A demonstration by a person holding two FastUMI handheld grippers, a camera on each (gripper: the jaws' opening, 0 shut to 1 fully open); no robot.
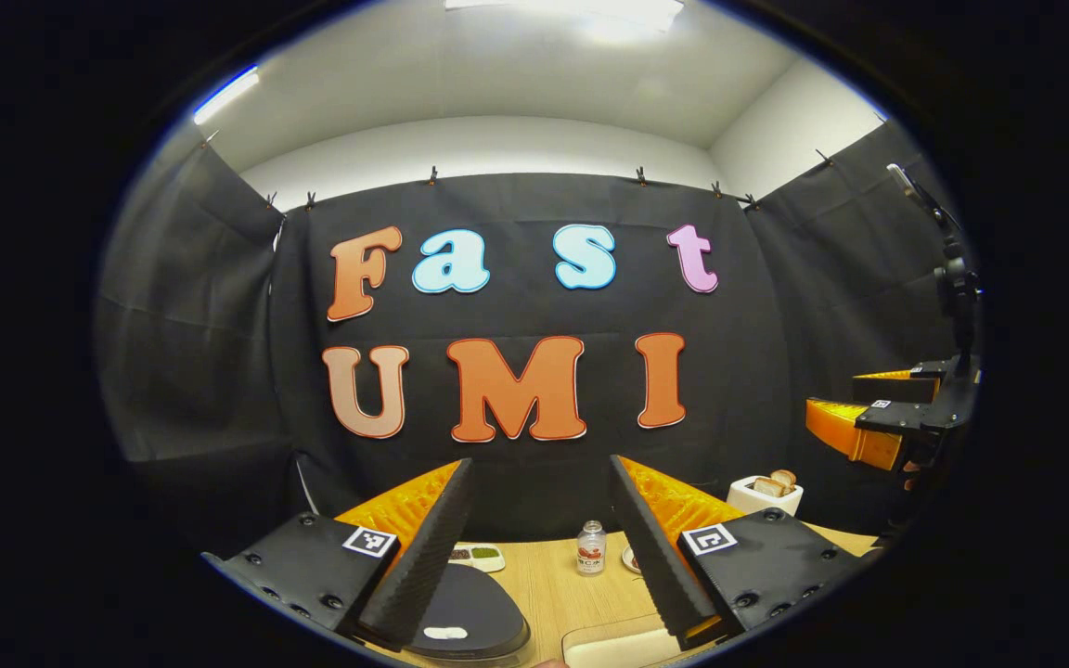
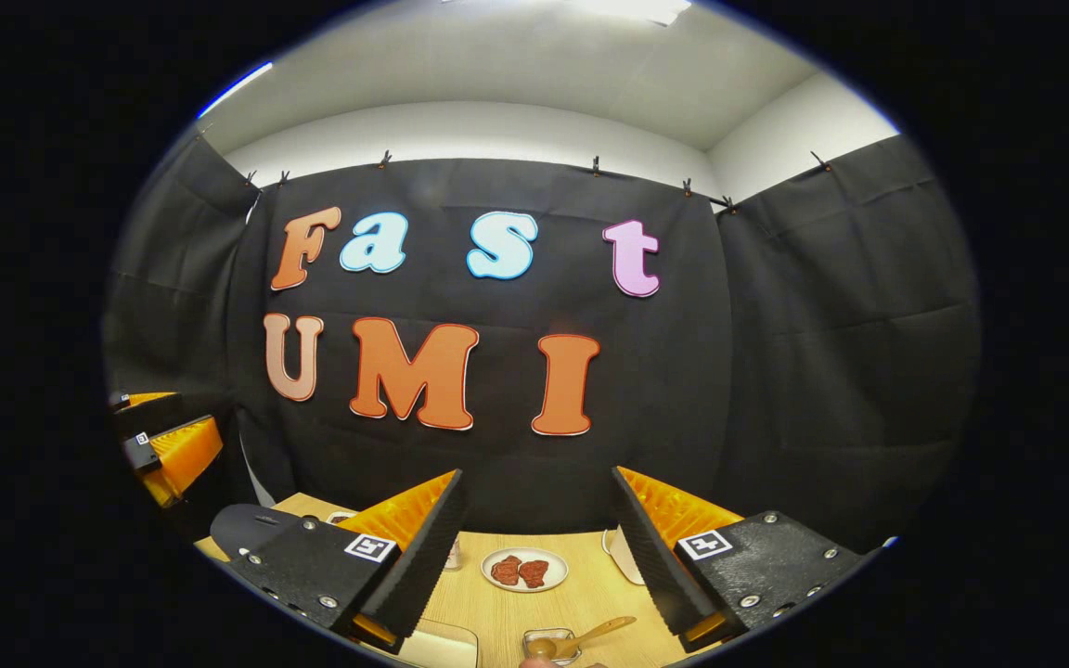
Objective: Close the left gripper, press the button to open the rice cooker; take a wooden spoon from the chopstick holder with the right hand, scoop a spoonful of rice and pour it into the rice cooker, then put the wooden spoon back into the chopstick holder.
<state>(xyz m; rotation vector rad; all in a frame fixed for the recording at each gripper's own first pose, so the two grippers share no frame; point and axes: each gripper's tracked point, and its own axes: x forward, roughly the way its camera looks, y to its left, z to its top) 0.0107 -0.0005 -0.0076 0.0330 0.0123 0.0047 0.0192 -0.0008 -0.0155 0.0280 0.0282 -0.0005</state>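
Both hand-held grippers, left [image 1: 542,547] and right [image 2: 539,547], are gaping empty; unclosed left fingers risk straddling the rice cooker [image 1: 470,617] button.

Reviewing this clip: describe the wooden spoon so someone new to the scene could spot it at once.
In the right gripper view, start at the wooden table and the small plate of reddish food at its middle. Nearer the camera, the wooden spoon rests in a small clear container, handle slanting up to the right. It is the one long-handled wooden utensil there.
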